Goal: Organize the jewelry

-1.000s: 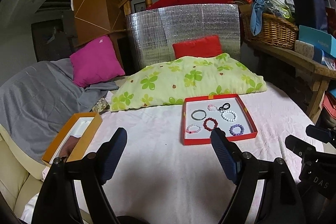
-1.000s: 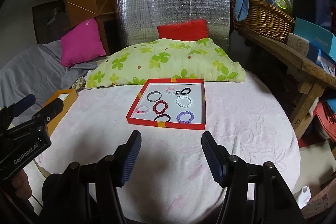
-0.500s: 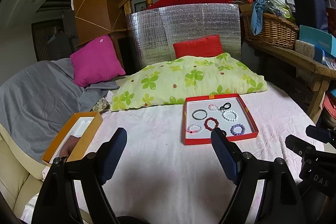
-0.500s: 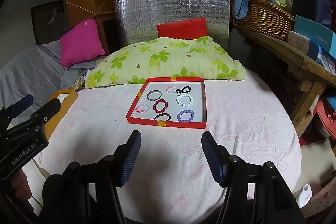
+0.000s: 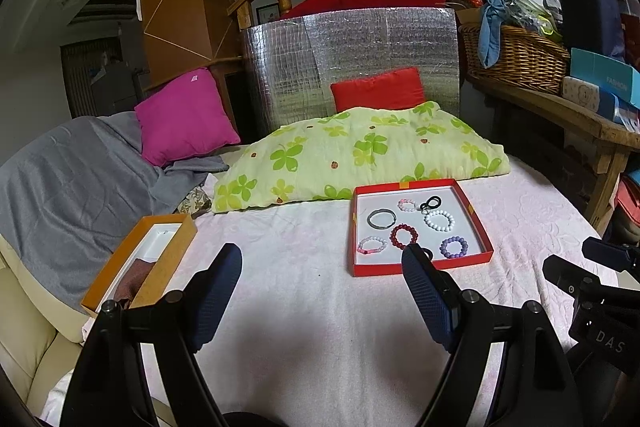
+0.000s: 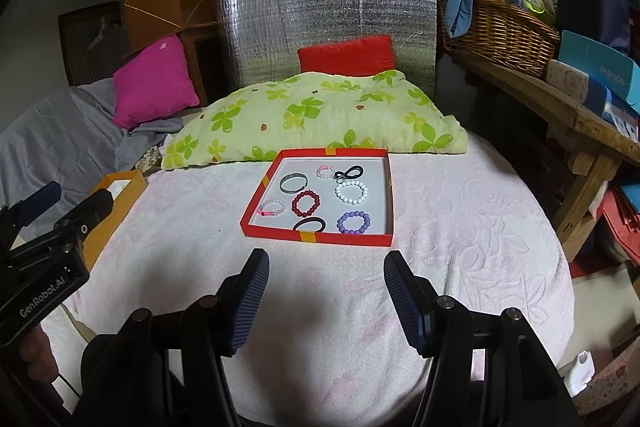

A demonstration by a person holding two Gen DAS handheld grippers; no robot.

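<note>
A red tray (image 6: 320, 237) (image 5: 420, 269) lies on the pink-covered table and holds several bracelets: dark red beads (image 6: 306, 203), white beads (image 6: 351, 191), purple beads (image 6: 353, 222), a grey ring (image 6: 293, 182), a black band (image 6: 309, 224). An orange box (image 5: 136, 259) (image 6: 116, 203) sits open at the left. My left gripper (image 5: 322, 271) is open and empty between the box and the tray. My right gripper (image 6: 326, 273) is open and empty, just in front of the tray.
A green floral pillow (image 6: 316, 119) lies behind the tray, with a red cushion (image 6: 346, 55) and a silver foil panel (image 6: 324, 27) behind it. A wooden bench (image 6: 560, 115) with a wicker basket (image 6: 500, 35) stands at the right. A grey blanket (image 5: 72, 179) covers the left.
Both grippers have drifted very slightly; the view is almost the same. Nothing was taken hold of or moved.
</note>
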